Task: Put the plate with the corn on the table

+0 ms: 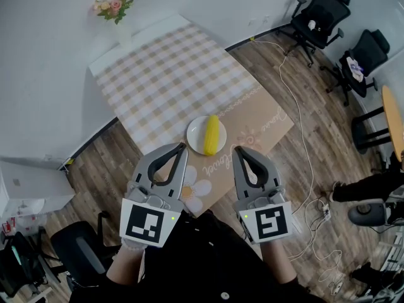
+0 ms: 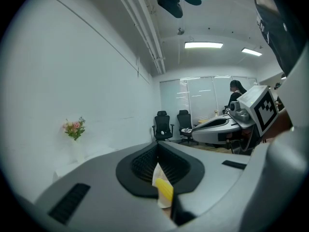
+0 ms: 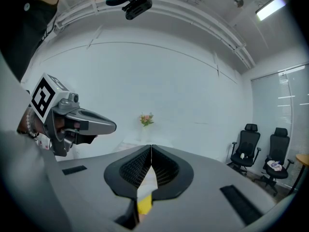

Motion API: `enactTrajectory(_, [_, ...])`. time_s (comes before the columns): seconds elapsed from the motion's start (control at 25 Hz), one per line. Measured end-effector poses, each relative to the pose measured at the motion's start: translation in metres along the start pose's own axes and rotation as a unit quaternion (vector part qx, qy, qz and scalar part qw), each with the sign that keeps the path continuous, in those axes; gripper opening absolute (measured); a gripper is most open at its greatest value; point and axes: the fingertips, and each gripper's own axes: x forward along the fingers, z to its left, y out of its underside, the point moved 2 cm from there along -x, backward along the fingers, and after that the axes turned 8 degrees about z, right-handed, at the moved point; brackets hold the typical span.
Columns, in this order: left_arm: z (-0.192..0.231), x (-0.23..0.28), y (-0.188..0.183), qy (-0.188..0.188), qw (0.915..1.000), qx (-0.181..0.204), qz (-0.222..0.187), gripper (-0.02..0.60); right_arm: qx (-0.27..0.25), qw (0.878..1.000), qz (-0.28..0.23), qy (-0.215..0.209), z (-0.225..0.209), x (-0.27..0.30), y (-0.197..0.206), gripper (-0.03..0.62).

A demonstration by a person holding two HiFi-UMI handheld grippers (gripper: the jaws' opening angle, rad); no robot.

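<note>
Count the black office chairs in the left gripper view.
2. Both stand side by side at the room's far end: the left chair and the right chair beside it. More may be hidden.

Bottom centre of the left gripper view, the yellow corn cob (image 2: 164, 190) and the round white plate (image 2: 156, 174) peek through as a mere sliver, the rest hidden behind the grey jaws. It's the same bottom centre of the right gripper view. In the head view, the right edge slices off an orange round tabletop (image 1: 394, 122), and a dark-clothed person (image 1: 369, 185) there shows only partly.
</note>
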Motion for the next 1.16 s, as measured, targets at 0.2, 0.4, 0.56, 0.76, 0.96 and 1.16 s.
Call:
enactTrajectory(0.2, [0.000, 0.000, -0.002, 0.003, 1.0000, 0.002, -0.001, 0.014, 0.001, 1.000, 0.000, -0.001, 0.001, 0.000, 0.001, 0.041])
enactTrajectory(0.4, [0.004, 0.000, -0.001, 0.002, 1.0000, 0.001, -0.002, 0.014, 0.001, 1.000, 0.004, 0.000, 0.002, 0.002, 0.003, 0.041])
enactTrajectory(0.56, [0.007, 0.000, -0.002, 0.002, 1.0000, 0.000, 0.000, 0.014, 0.001, 1.000, 0.005, -0.001, 0.002, 0.003, 0.001, 0.041])
enactTrajectory(0.76, [0.011, 0.001, -0.001, -0.002, 1.0000, -0.004, 0.000, 0.014, 0.001, 1.000, 0.009, -0.004, 0.004, 0.005, 0.003, 0.041])
enactTrajectory(0.96, [0.012, 0.002, 0.000, -0.001, 1.0000, -0.008, 0.001, 0.014, 0.005, 1.000, 0.011, -0.005, 0.005, 0.005, 0.004, 0.041])
enactTrajectory(1.16, [0.012, 0.002, 0.001, 0.000, 0.9999, -0.010, 0.003, 0.014, 0.005, 1.000, 0.013, -0.006, 0.005, 0.006, 0.004, 0.041])
